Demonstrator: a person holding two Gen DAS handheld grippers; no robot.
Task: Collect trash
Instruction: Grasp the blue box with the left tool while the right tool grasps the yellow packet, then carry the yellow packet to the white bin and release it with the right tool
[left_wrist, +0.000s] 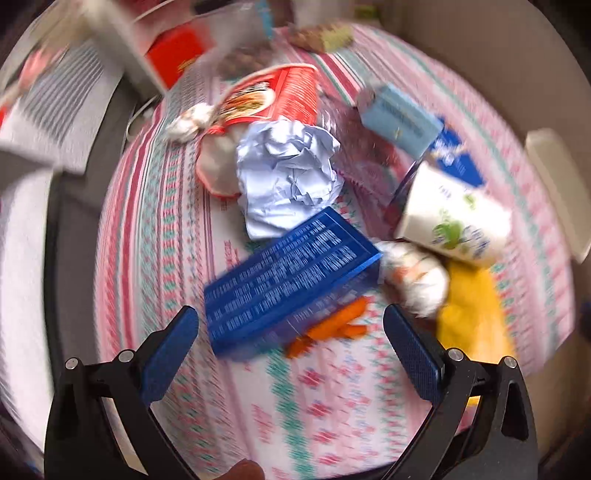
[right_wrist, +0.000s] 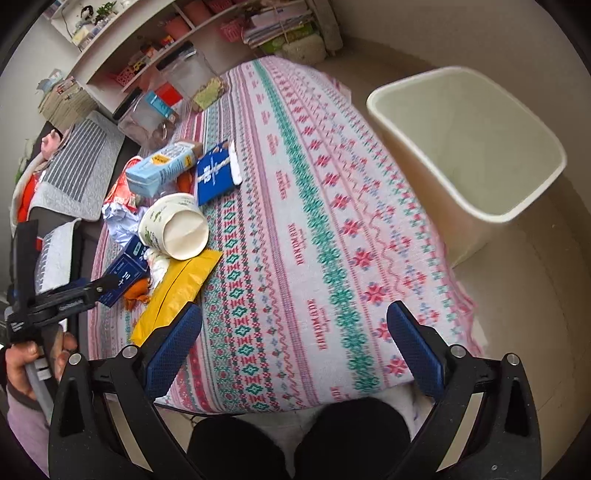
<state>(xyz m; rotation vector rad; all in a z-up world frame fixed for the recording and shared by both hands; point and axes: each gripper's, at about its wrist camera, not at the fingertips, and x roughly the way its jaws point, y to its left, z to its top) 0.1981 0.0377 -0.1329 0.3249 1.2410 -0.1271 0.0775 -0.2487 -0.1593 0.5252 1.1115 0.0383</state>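
A heap of trash lies on the patterned cloth. In the left wrist view I see a dark blue box, a crumpled pale paper ball, a tipped paper cup, a yellow packet, orange peel, a light blue carton and a red noodle box. My left gripper is open just above the blue box. My right gripper is open and empty over bare cloth. The left gripper also shows in the right wrist view, by the blue box, cup and yellow packet.
A cream waste bin stands on the floor to the right of the table. Clear jars and shelves stand at the back left. A grey striped cushion lies at the left.
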